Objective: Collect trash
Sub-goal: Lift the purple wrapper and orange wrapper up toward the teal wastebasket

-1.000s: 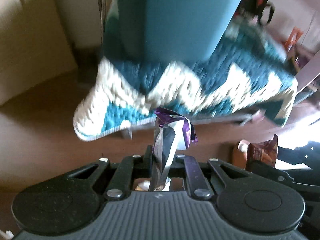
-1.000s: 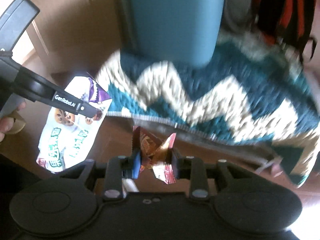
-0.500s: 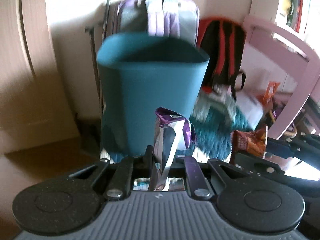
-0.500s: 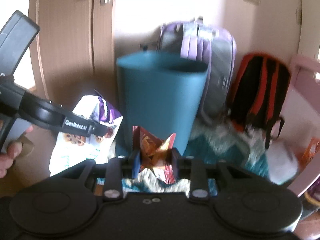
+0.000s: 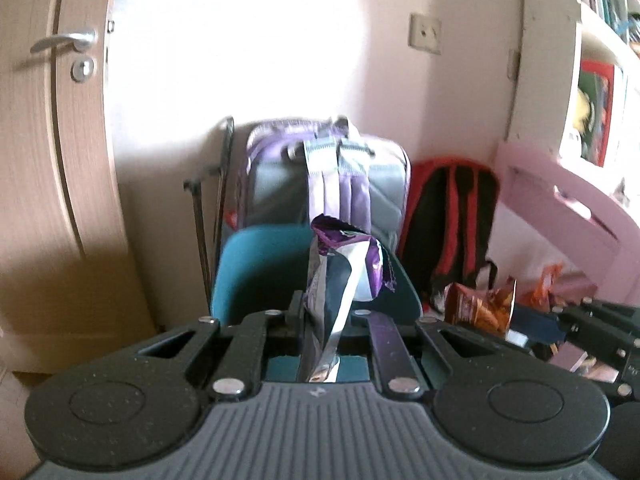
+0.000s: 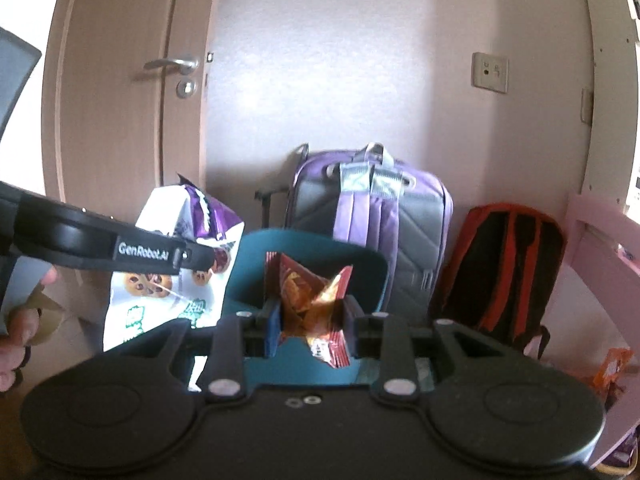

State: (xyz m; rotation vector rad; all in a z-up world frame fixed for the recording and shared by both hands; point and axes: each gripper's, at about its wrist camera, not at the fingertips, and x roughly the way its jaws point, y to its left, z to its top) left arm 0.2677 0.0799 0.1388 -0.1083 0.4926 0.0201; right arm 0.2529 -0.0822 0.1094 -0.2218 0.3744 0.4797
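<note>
Purple-and-silver foil, a cookie wrapper [image 5: 340, 276], stands pinched edge-on in the narrowly closed jaws of the left gripper [image 5: 326, 316]; the right gripper [image 6: 308, 320] has its jaws closed part-way on a crumpled red-orange snack wrapper [image 6: 316, 300]. Beyond both sets of jaws lies the open mouth of the teal bin [image 6: 360, 264], its rim now level with or below the held pieces. One second earlier both views showed the bin's outer wall and the zigzag blanket under it; half a second earlier, the rim from the front. Both grippers have therefore risen and tilted over the opening. In judgement, the carry is nearly complete and release into the bin comes next. Behind stand a purple backpack [image 6: 372, 208], a red-and-black backpack [image 6: 504, 264] and a wooden door [image 6: 132, 112].
</note>
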